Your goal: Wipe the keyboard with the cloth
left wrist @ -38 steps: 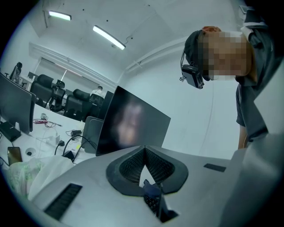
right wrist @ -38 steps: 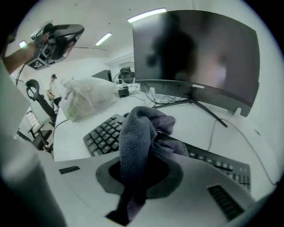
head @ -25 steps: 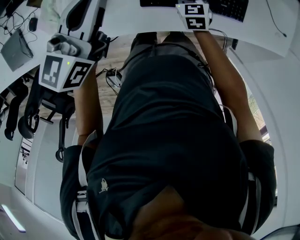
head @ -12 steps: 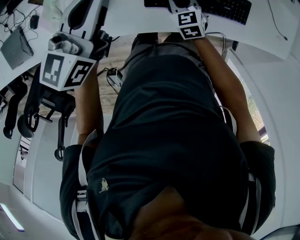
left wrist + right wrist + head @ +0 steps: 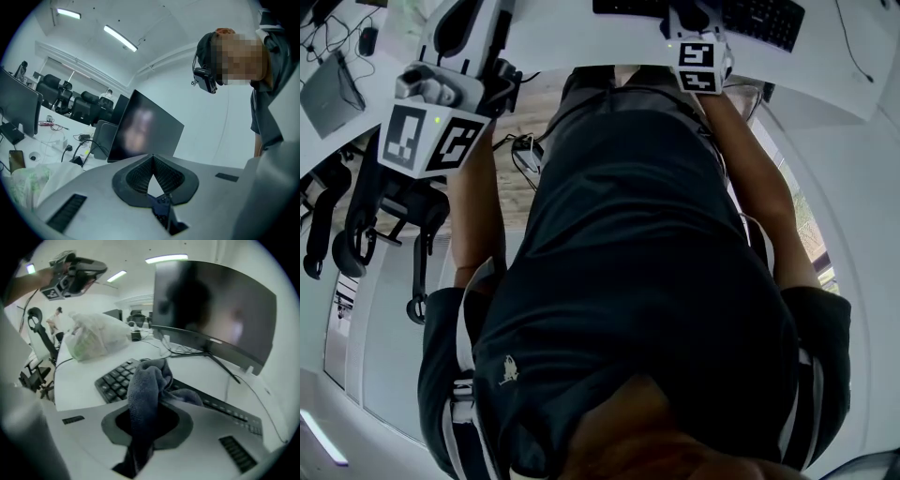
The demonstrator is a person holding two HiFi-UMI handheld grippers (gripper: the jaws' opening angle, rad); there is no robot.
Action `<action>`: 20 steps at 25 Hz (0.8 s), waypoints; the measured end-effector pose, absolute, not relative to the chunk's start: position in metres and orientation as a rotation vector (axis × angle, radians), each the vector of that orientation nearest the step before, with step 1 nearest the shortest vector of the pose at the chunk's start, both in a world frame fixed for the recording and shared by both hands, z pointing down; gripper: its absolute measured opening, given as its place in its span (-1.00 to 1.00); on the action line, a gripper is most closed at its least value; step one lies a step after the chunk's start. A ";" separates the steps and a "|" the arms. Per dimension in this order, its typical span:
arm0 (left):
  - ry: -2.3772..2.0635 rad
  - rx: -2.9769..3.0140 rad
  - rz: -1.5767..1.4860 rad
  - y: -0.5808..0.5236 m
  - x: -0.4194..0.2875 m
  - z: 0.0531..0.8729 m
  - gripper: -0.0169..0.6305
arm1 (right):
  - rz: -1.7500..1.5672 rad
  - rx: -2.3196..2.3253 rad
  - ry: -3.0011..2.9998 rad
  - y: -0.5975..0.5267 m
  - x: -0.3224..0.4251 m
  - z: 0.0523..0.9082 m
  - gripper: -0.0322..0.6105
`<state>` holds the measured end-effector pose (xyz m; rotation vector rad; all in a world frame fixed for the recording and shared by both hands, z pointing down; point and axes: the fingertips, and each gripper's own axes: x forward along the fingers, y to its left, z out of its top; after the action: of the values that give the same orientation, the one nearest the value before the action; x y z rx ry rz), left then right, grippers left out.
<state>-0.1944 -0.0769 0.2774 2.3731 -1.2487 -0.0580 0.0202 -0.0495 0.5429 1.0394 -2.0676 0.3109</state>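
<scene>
My right gripper (image 5: 149, 397) is shut on a bunched grey-blue cloth (image 5: 146, 385), which hangs from the jaws just over the black keyboard (image 5: 114, 378). The cloth hides the fingertips. In the head view the right gripper (image 5: 697, 58) is over the keyboard (image 5: 761, 17) on the white desk (image 5: 562, 37) at the top. My left gripper (image 5: 427, 136) is held up off the desk at the left. In its own view the left gripper (image 5: 152, 158) points up into the room, shut, with nothing held.
A curved dark monitor (image 5: 215, 319) stands behind the keyboard, with cables at its foot. A white plastic bag (image 5: 96, 338) lies at the desk's left end. Black office chairs (image 5: 356, 225) stand by the left side. The person's torso fills the head view.
The right gripper with the cloth slid right along the keyboard and a little toward the person. The left gripper stayed nearly still.
</scene>
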 end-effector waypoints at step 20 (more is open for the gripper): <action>-1.241 2.399 -0.075 -0.057 -0.206 0.273 -0.93 | 0.361 0.897 -2.178 -0.020 -0.056 0.551 -0.78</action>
<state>-0.2062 -0.0565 0.2732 2.3989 -1.2410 -0.0750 -0.0564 -0.0203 0.5511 0.8968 -2.1781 0.3609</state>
